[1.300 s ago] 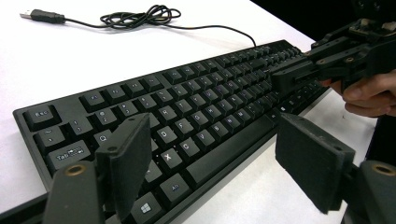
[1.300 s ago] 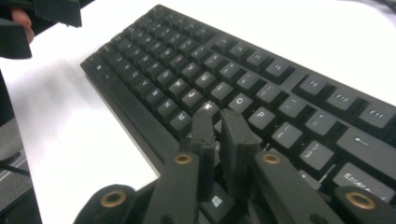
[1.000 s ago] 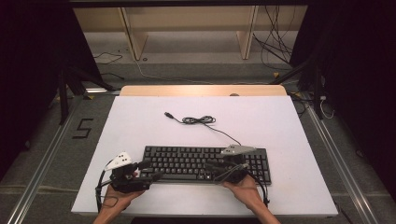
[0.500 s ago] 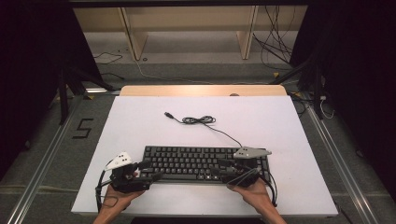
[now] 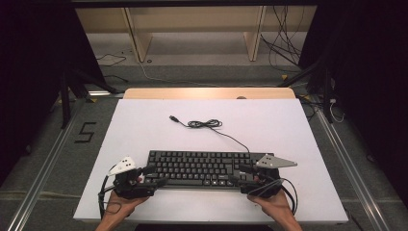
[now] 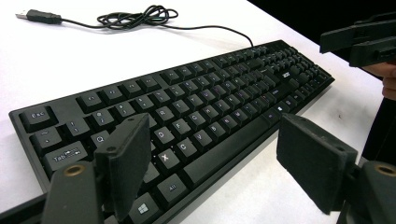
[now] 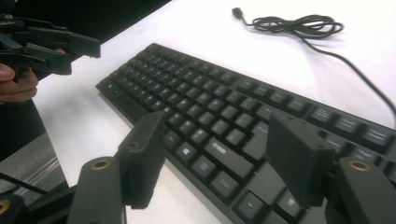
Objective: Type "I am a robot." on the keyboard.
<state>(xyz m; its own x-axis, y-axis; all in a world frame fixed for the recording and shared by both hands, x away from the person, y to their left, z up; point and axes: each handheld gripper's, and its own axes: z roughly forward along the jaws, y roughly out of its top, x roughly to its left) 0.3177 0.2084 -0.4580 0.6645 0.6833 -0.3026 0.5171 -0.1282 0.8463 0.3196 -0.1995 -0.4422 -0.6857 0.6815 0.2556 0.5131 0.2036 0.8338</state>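
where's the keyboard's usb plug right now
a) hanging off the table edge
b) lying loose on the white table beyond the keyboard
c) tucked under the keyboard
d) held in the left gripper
b: the usb plug lies bare on the white table, past the coiled cable behind the keyboard.

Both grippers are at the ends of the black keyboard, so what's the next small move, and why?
Probably draw the right gripper clear of the black keyboard. Its jaws have just been opening and now stand wide above the keys at the right end, pressing nothing. The left gripper is also open at the left end, gripping nothing, so the keyboard looks released on the white table.
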